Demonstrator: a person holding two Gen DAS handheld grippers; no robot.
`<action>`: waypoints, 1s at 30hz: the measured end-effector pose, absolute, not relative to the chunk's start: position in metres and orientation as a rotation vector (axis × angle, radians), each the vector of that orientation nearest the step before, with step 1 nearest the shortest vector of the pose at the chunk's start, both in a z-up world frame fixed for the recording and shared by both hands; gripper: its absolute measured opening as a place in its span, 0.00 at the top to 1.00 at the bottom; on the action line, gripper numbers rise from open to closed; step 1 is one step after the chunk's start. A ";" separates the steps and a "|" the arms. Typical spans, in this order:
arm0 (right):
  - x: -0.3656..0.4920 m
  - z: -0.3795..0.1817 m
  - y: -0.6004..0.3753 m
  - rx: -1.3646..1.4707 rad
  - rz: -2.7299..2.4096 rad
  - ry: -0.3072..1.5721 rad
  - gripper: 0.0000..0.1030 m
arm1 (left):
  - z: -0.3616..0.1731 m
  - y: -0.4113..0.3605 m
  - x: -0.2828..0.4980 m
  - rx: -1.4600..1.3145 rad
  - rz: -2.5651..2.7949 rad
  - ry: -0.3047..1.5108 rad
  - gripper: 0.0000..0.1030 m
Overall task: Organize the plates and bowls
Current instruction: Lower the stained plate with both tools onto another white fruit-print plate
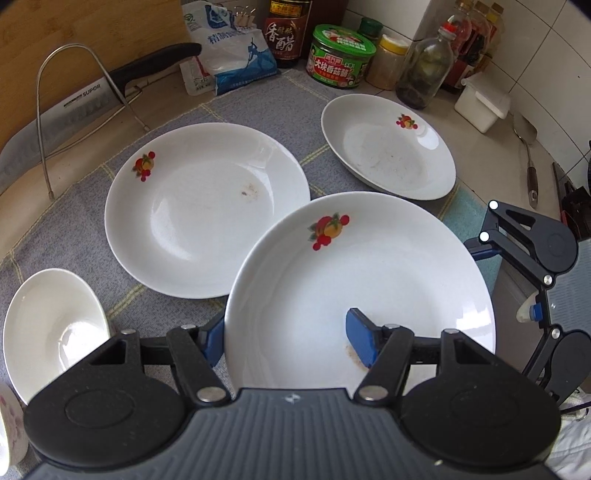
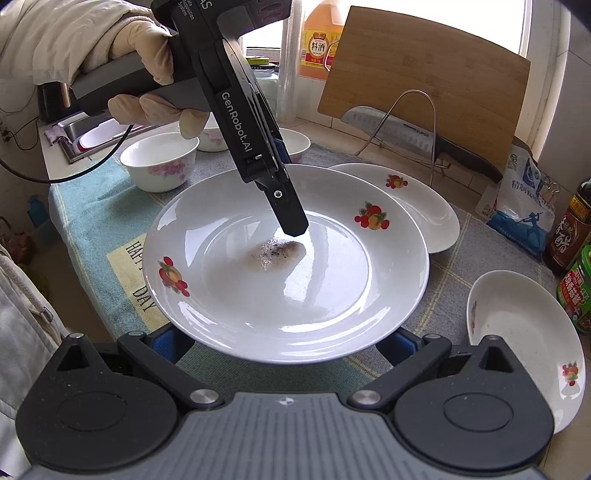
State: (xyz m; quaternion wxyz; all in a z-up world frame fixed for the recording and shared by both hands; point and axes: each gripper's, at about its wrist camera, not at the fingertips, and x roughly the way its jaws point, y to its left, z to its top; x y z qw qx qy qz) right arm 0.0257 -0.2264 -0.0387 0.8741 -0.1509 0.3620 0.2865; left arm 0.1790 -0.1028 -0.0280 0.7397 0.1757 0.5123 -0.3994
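A white fruit-print plate (image 1: pixel 369 266) (image 2: pixel 332 280) with a brown food smear hangs above the mat. My left gripper (image 1: pixel 286 341) (image 2: pixel 295 230) is shut on its rim, one blue pad inside the dish, the other underneath. My right gripper (image 2: pixel 284 343) (image 1: pixel 506 284) stands wide open at the opposite rim, its fingertips hidden under the plate. A second matching plate (image 1: pixel 207 210) (image 2: pixel 413 199) and a deeper third one (image 1: pixel 388 146) (image 2: pixel 528 343) lie on the mat. A plain white bowl (image 1: pixel 51 328) (image 2: pixel 297 142) and a pink-flowered bowl (image 2: pixel 159 162) stand nearby.
A wire rack (image 1: pixel 74 110) (image 2: pixel 417 122) holds a cleaver against a wooden cutting board (image 2: pixel 424 81). A salt bag (image 1: pixel 229 55), vinegar bottle (image 1: pixel 286 33), jars (image 1: pixel 340 55) and a white box (image 1: pixel 480 105) line the back wall. A spatula (image 1: pixel 528 147) lies right; a sink (image 2: pixel 85 136) is far left.
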 end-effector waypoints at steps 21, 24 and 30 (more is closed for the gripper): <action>0.033 -0.029 -0.325 -0.246 0.425 0.780 0.00 | -0.030 -0.228 0.206 0.467 -1.036 1.086 0.37; 0.034 -0.029 -0.335 -0.232 0.402 0.785 0.00 | -0.033 -0.243 0.211 0.474 -1.055 1.085 0.37; 0.037 -0.031 -0.352 -0.218 0.358 0.793 0.00 | -0.039 -0.268 0.219 0.487 -1.085 1.080 0.37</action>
